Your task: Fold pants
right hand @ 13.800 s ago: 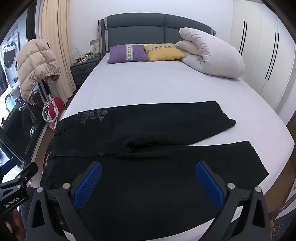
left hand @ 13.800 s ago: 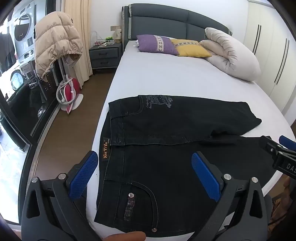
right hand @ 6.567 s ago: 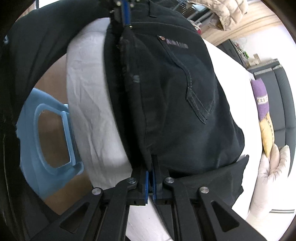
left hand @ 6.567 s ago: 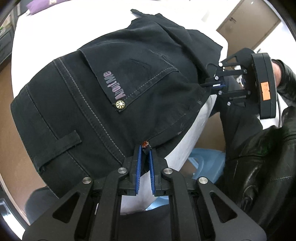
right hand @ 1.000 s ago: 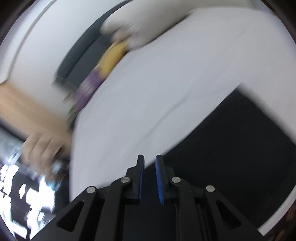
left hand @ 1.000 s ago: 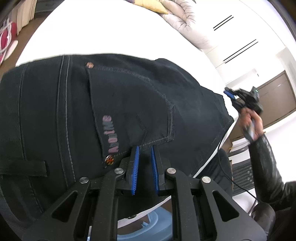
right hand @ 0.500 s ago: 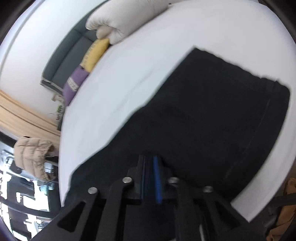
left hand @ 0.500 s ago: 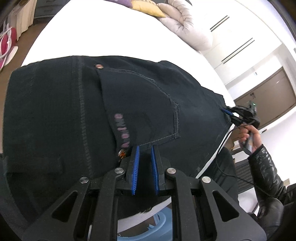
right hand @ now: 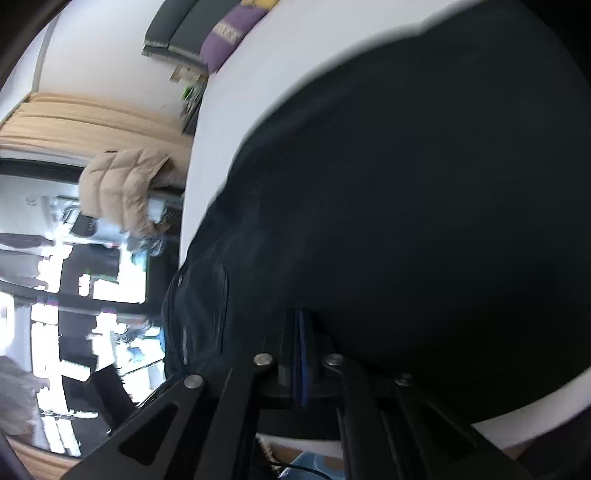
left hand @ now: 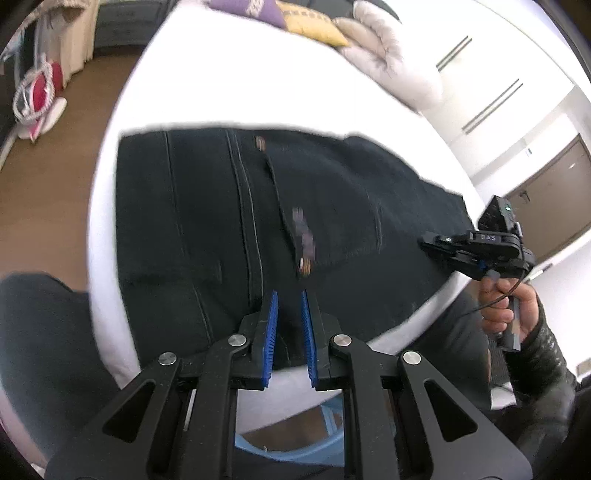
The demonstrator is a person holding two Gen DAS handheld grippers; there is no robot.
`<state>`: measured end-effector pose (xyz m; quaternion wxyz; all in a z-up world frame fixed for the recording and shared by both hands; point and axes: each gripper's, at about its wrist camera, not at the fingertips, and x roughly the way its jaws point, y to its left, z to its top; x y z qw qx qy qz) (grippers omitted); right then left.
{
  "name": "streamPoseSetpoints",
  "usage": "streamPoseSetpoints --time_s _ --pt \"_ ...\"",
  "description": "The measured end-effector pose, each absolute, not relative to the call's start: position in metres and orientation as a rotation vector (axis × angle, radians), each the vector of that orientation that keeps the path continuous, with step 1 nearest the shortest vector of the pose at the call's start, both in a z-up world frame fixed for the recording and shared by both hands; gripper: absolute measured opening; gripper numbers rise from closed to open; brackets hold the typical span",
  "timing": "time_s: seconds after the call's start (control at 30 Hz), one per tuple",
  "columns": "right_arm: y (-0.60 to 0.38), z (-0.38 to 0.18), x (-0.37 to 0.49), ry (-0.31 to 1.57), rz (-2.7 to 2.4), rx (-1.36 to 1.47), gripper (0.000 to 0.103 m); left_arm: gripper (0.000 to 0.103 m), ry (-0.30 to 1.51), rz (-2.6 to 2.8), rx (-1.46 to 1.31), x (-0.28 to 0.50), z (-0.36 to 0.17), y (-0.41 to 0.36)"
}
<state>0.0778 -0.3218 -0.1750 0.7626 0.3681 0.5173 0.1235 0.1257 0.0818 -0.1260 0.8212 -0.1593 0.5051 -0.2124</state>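
— Bedroom, white bed (left hand: 110, 221): where did your pants (left hand: 207, 221) lie?

— Folded along the near edge, back pocket (left hand: 325, 206) up, purple pillow (left hand: 255, 9) and yellow pillow (left hand: 314, 22) far behind.

— Your left gripper (left hand: 288, 325)?

— Its jaws stood narrow over the black denim's near edge; a grip could not be told.

— And the right gripper (right hand: 301, 354)?

— Its jaws were closing, blue pads nearly together against the cloth, your hand (left hand: 506, 302) on the handle.
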Motion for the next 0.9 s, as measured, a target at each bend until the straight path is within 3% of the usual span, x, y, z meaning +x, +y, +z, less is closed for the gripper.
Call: streamPoseSetpoints --time_s 0.1,0.17,0.23,0.33,0.37,0.4,0.43,0.5,0.6,0.7,0.8,0.9 --pt "-0.314 -0.136 0.1 1.047 0.387 0.743 0.019 0.013 1.017 -0.494 -0.36 0.15 -0.109 0.066" --pt "-0.299 -0.127 0.113 1.013 0.462 0.765 0.043 0.013 0.997 -0.517 -0.346 0.169 -0.104 0.049" --pt "-0.281 -0.135 0.146 1.018 0.571 0.823 0.049 0.013 0.983 -0.556 -0.332 0.188 -0.105 0.028" --pt "-0.25 -0.18 0.191 1.144 0.535 0.855 0.049 0.013 1.07 -0.519 -0.289 0.204 -0.132 0.013" --pt "-0.25 -0.199 0.203 1.179 0.492 0.853 0.043 0.013 1.098 -0.506 -0.285 0.206 -0.142 0.014" --pt "-0.251 -0.213 0.212 1.193 0.445 0.865 0.027 0.013 1.122 -0.492 -0.285 0.204 -0.155 0.017" --pt "-0.261 -0.227 0.217 1.197 0.42 0.922 0.001 0.013 1.122 -0.496 -0.301 0.201 -0.16 0.021" --pt "-0.288 -0.237 0.217 1.137 0.41 1.011 0.0 0.013 1.095 -0.514 -0.383 0.194 -0.165 0.036" --pt "-0.333 -0.221 0.216 1.005 0.171 0.93 0.0 0.013 1.089 -0.517 -0.408 0.189 -0.168 0.043" --pt "-0.374 -0.196 0.195 0.937 0.037 0.943 0.005 0.013 1.091 -0.5 -0.402 0.184 -0.167 0.044" --pt "-0.356 -0.17 0.161 0.926 0.237 0.973 0.005 0.013 1.065 -0.489 -0.363 0.19 -0.151 0.024" --pt "-0.305 -0.171 0.123 0.997 0.428 0.956 0.015 0.013 1.062 -0.506 -0.335 0.193 -0.147 0.012"
